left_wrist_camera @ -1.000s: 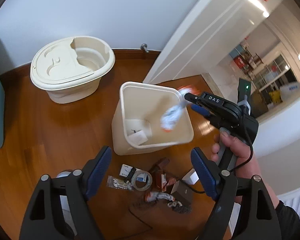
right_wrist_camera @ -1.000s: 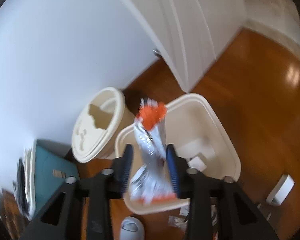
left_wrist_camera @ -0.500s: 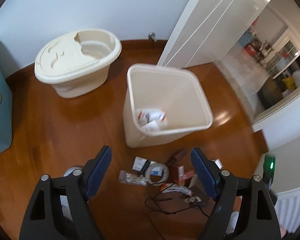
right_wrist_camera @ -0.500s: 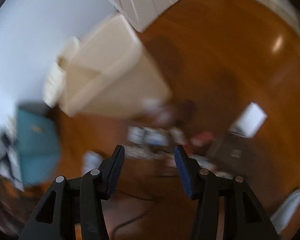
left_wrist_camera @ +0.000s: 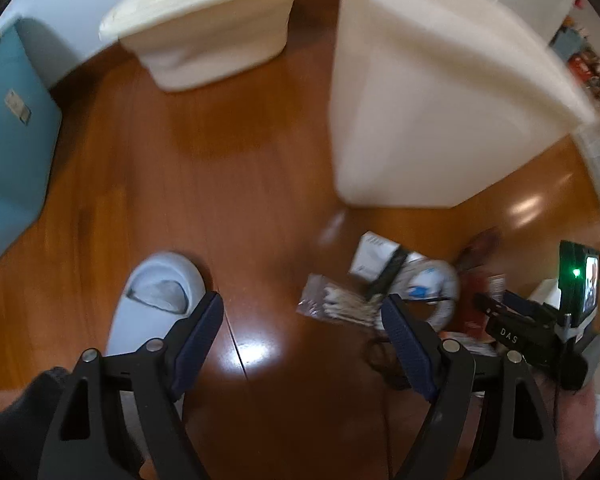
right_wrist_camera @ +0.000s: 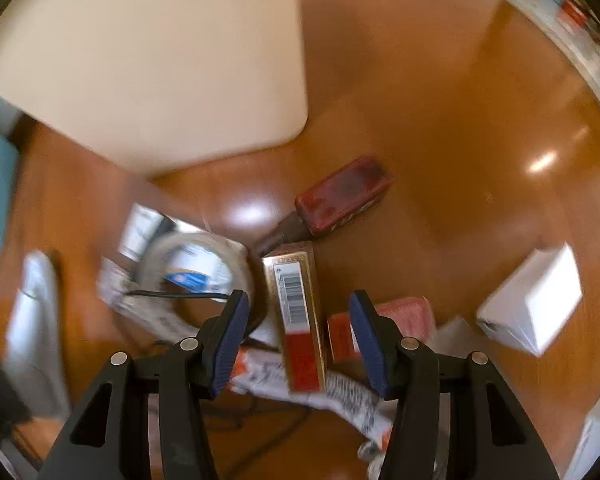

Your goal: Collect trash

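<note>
A: Where does the right gripper (right_wrist_camera: pixel 296 344) point?

B: Down at the litter on the wooden floor (right_wrist_camera: pixel 440 128). A narrow gold-edged carton with a barcode (right_wrist_camera: pixel 298 320) lies lengthwise in the gap between the blue pads. The jaws have just been opening; they stand apart, with floor and wrappers showing on each side of the carton, so nothing is gripped.

A: What else lies near it?

B: A roll of tape (right_wrist_camera: pixel 196 276) just left of the carton, a dark red flat pack (right_wrist_camera: pixel 342 196) beyond it, a crumpled printed wrapper (right_wrist_camera: pixel 340 392) partly under it, and a white box (right_wrist_camera: pixel 532 304) well off to the right.

A: And the bin?

B: The cream bin (right_wrist_camera: pixel 148 60) stands upright just beyond the pile, filling the upper left of the right wrist view.

A: The left gripper (left_wrist_camera: pixel 302 334)?

B: Released too, jaws wide, over bare floor. A clear bag of cotton swabs (left_wrist_camera: pixel 340 302) lies just ahead of them, nearer the right pad. A pale slipper (left_wrist_camera: pixel 156 296) sits beside the left pad.
</note>
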The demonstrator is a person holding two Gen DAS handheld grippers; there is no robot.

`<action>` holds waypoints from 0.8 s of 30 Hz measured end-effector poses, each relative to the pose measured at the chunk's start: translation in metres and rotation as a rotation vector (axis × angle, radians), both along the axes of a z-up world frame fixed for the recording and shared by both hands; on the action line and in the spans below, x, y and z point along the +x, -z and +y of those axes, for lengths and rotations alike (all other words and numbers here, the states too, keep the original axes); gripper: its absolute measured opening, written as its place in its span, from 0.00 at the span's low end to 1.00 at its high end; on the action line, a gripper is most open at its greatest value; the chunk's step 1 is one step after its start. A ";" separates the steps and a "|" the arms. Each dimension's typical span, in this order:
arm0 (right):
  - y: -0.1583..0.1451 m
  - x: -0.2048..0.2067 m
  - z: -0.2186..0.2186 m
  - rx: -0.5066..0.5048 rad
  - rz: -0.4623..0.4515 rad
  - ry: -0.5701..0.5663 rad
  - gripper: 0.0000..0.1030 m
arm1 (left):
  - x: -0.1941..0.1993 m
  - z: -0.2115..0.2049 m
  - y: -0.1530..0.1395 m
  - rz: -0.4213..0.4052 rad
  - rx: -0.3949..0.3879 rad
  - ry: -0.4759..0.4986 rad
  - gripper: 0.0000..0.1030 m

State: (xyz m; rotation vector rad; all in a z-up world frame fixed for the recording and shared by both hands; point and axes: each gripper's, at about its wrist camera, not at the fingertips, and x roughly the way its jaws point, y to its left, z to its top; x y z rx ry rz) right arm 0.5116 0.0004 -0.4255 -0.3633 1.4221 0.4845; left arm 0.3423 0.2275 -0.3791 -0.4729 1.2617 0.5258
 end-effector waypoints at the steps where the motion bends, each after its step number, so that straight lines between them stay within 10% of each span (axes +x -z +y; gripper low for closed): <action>1: 0.014 0.002 0.004 -0.038 0.028 -0.019 0.49 | 0.003 0.002 0.012 0.009 -0.010 -0.003 0.79; 3: 0.029 0.003 0.004 -0.028 0.060 -0.033 0.23 | 0.011 0.003 0.028 0.011 -0.025 0.007 0.79; 12: -0.038 -0.011 -0.058 0.247 0.028 0.030 0.23 | 0.058 -0.029 0.087 0.087 -0.006 0.242 0.79; 24: -0.045 -0.013 -0.081 0.304 0.019 0.059 0.23 | 0.102 -0.081 0.102 0.083 0.058 0.435 0.79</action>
